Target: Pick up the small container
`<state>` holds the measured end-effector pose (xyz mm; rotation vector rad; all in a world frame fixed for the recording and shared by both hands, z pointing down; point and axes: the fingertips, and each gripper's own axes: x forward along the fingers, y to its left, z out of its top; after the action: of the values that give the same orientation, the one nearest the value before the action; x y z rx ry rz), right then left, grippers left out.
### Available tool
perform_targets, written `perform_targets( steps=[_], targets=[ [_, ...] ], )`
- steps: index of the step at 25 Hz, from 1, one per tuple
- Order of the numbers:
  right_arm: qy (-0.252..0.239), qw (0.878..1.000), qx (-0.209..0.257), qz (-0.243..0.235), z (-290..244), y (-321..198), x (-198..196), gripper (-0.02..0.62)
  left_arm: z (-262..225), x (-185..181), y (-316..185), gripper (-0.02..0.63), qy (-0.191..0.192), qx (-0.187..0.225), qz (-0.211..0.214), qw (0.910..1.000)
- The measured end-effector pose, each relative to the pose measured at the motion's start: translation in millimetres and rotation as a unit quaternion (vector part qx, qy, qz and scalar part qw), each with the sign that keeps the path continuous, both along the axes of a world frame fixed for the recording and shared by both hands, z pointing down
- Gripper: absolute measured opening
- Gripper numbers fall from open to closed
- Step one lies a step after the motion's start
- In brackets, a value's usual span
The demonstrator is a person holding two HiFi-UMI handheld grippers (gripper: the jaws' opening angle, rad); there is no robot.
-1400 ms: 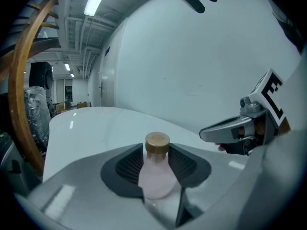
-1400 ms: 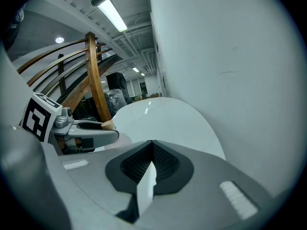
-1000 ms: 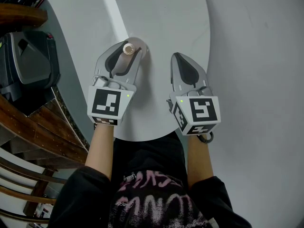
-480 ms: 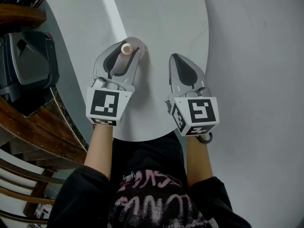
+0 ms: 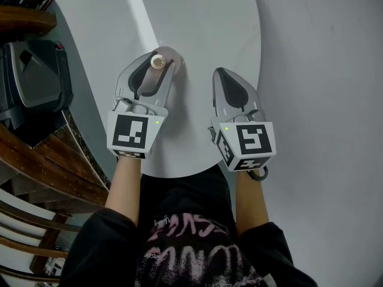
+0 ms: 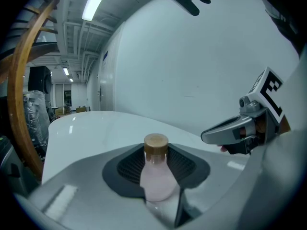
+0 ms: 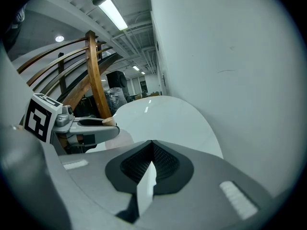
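Between the jaws of the left gripper (image 5: pixel 160 58), the small container (image 6: pixel 156 178) is pinched mid-body: light, stiff, probably slick; right gripper (image 7: pixel 151 152) closed, empty.

Table (image 5: pixel 203 28) open ahead; wall (image 5: pixel 323 70) close right, wooden rails (image 5: pixel 48 172) crowd left. Bottle (image 5: pixel 158 61) fills left gripper (image 5: pixel 160 66) jaws.

Small container (image 6: pixel 156 174) — pale pink bottle, tan round cap — stands upright, clamped between the jaws of the left claw (image 5: pixel 160 57), over the white bench (image 5: pixel 203 28).
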<state>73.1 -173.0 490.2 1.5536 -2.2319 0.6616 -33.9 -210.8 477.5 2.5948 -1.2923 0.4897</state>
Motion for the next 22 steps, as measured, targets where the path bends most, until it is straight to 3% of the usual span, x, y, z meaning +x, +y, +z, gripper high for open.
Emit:
perform_targets(
  steps=[22],
  targets=[
    [-0.003,1.0,0.006,0.002,-1.3,-2.4,3.2,0.011,-3.0,-1.7,-1.3,0.138,0.0,0.006,0.002,1.0]
  ],
)
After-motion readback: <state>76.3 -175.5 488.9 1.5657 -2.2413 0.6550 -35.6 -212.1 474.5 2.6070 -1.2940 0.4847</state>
